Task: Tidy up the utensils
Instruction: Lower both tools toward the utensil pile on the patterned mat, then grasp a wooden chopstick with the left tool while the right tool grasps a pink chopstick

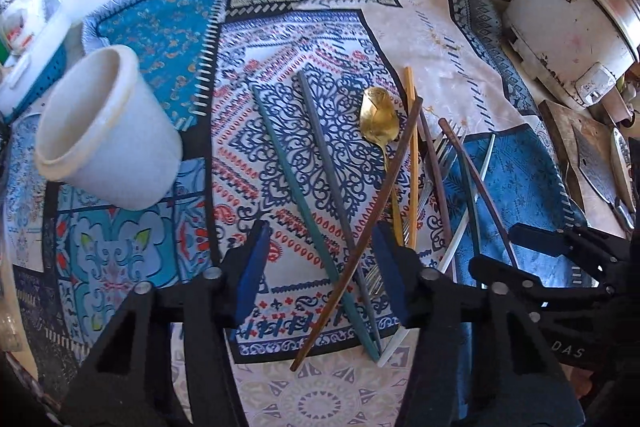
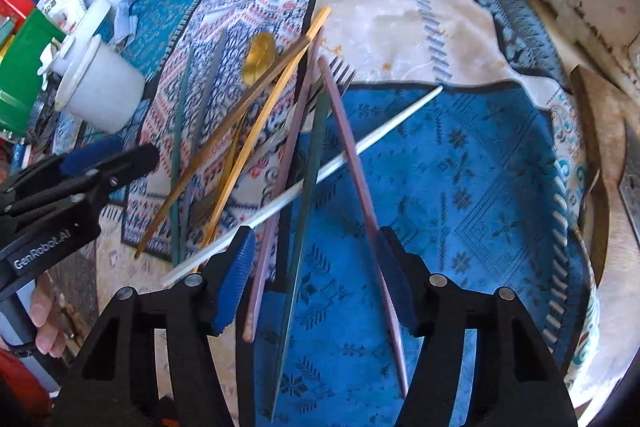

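A loose pile of chopsticks lies on the patterned cloth with a gold spoon (image 1: pixel 378 117) and a steel fork (image 1: pixel 442 143). My left gripper (image 1: pixel 318 267) is open, low over a teal chopstick (image 1: pixel 296 187), a grey chopstick (image 1: pixel 332 183) and a brown chopstick (image 1: pixel 372 203) that cross between its fingers. My right gripper (image 2: pixel 316 279) is open over the blue cloth, with a pink chopstick (image 2: pixel 352 163), a dark green chopstick (image 2: pixel 308 187) and a white chopstick (image 2: pixel 320 171) between its fingers. The spoon (image 2: pixel 259 57) and fork (image 2: pixel 340 69) also show in the right wrist view. A white cup (image 1: pixel 106 129) lies tilted at the left.
A white appliance (image 1: pixel 568 15) stands at the back right, with a wooden board and cleaver (image 1: pixel 596 155) beside it. Packets and green and red boxes (image 2: pixel 20 67) crowd the far left. The cup also shows in the right wrist view (image 2: pixel 100 91). The left gripper shows in the right view (image 2: pixel 80 175).
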